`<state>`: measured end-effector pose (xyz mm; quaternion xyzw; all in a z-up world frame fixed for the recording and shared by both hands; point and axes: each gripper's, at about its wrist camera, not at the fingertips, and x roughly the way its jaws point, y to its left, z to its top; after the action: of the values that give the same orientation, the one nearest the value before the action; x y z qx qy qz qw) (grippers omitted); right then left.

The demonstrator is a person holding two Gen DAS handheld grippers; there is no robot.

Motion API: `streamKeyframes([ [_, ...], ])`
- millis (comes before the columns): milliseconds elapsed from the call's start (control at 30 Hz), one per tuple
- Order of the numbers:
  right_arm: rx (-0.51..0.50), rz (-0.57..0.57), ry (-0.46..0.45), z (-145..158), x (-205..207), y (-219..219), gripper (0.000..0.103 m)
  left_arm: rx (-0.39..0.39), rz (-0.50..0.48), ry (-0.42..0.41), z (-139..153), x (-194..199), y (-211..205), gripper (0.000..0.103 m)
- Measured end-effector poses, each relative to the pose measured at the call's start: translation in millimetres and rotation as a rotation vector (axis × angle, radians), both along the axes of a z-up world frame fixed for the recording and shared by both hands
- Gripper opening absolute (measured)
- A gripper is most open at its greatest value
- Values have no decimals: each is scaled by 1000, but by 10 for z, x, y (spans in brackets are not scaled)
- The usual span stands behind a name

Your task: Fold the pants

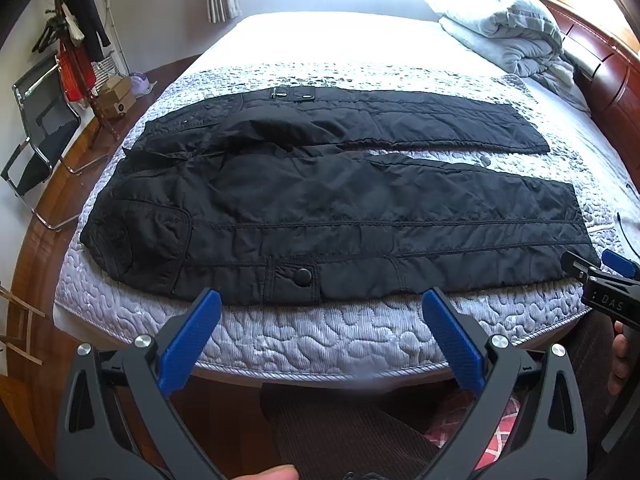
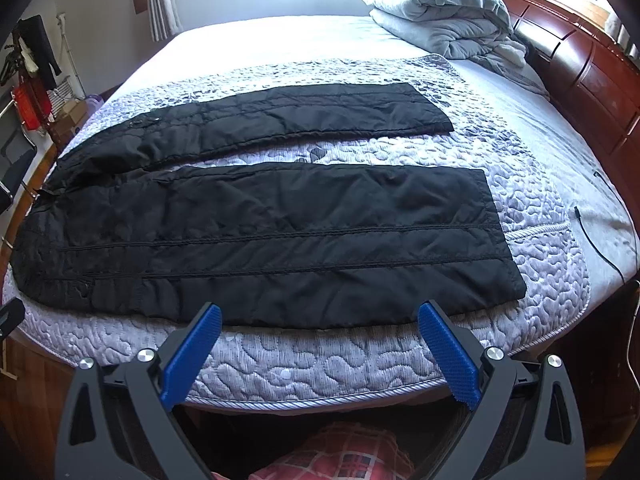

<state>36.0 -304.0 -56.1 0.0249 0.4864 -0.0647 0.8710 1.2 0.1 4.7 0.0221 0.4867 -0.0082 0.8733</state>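
While nothing is folded yet, the scene reads as the very start of the task.

Pants [image 1: 328,208]: black, padded, laid flat across the quilt [image 1: 320,332] on the bed; waist to the left, cuffs to the right, one leg near, the other far.
Legs: spread apart in a narrow V, quilt showing between them toward the cuffs; they meet only at the crotch on the left.
Near leg [image 2: 280,240]: runs along the near edge of the bed, just beyond both tools; its snap pocket [image 1: 294,278] sits straight ahead of the left tool.
Far leg [image 2: 300,112]: lies flat, slightly rumpled near the waist.
Left gripper [image 1: 322,320]: fingers spread wide, holding nothing, hovering off the near edge, clear of the cloth.
Right gripper [image 2: 318,336]: likewise spread wide and empty, near the cuff end of the near leg, not touching it.
Done: pants smoothed out, as far as can be seen.
Left: every fold; my guess is leg onto leg first, then folding lengthwise.
Bedding [image 1: 504,20]: grey bundle at the far right, well apart from the pants.
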Motion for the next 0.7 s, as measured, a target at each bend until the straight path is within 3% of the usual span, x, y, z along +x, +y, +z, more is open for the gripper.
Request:
streamKeyframes([
  [700,0,-1,-1,-1,18,-9,99,4,-3,-2,43,28,-16,100],
])
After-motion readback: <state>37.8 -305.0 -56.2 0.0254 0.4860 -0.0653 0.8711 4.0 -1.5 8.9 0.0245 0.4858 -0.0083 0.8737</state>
